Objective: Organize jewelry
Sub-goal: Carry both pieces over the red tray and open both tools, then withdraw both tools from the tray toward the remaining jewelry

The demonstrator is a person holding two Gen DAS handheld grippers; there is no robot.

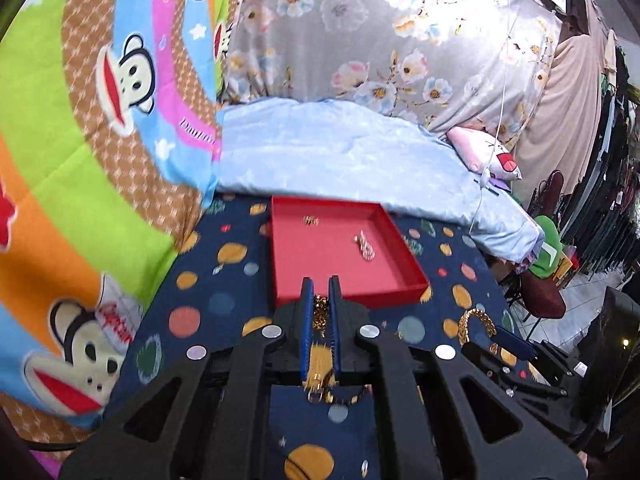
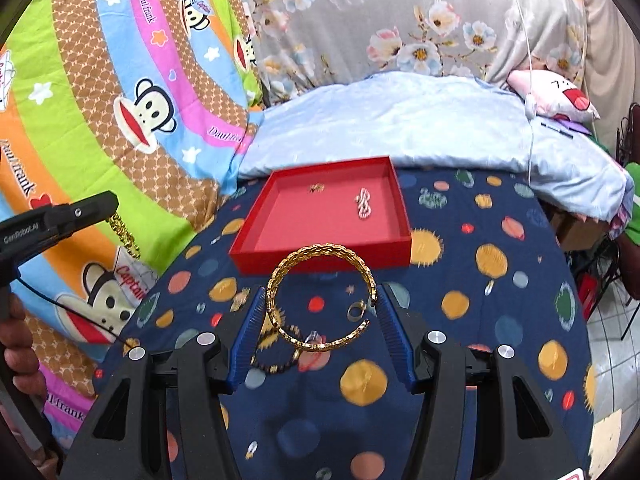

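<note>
— What have you got in each gripper?

— My left gripper point(image 1: 320, 300) is clenched on one gold chain point(image 1: 321, 314), which hangs between the blue pads. My right gripper point(image 2: 320, 312) is grasping one gold braided bangle point(image 2: 320, 300), its pads pressed against the bangle's two sides, held up over the table point(image 2: 500, 320) with the planet-print cloth.

— And the tray?

— One red tray point(image 2: 324, 256), at twelve o'clock from the right gripper, just beyond the bangle. Two pieces lie in it: a small gold piece point(image 2: 317, 188) toward eleven o'clock and a silver twisted piece point(image 2: 364, 205) toward one o'clock, well apart.

— Anything loose on the cloth?

— Below the bangle I count one ring point(image 2: 355, 312) and one dark beaded bracelet point(image 2: 276, 366) at seven o'clock. A third small clear item may be there; I cannot tell.

— Behind the table?

— One pale blue blanket point(image 2: 400, 128).
</note>
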